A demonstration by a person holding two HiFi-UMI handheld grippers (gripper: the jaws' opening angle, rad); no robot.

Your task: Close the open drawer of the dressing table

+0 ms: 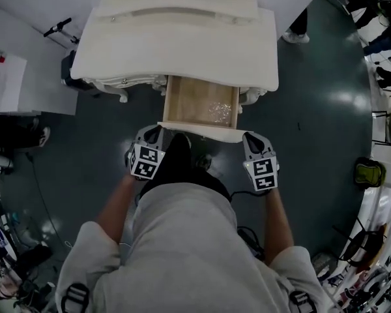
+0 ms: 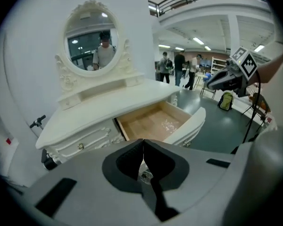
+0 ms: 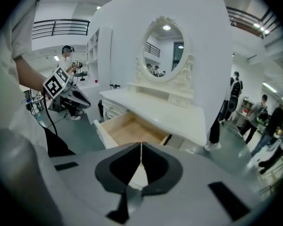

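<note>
The white dressing table (image 1: 117,51) stands ahead of me with its middle drawer (image 1: 201,103) pulled out, showing a bare wooden bottom. The drawer's white front (image 1: 202,133) faces me. My left gripper (image 1: 151,134) hangs just short of the front's left end, jaws shut and empty. My right gripper (image 1: 251,137) hangs by the front's right end, shut and empty too. In the left gripper view the open drawer (image 2: 155,121) lies beyond the shut jaws (image 2: 142,149); the right gripper view shows the drawer (image 3: 129,128) past the shut jaws (image 3: 141,155).
An oval mirror (image 2: 91,39) tops the table. Dark green floor (image 1: 313,122) surrounds it. A yellow-green bag (image 1: 368,173) lies at the right, cables and gear (image 1: 13,253) at the lower left. Several people (image 2: 179,69) stand further back in the hall.
</note>
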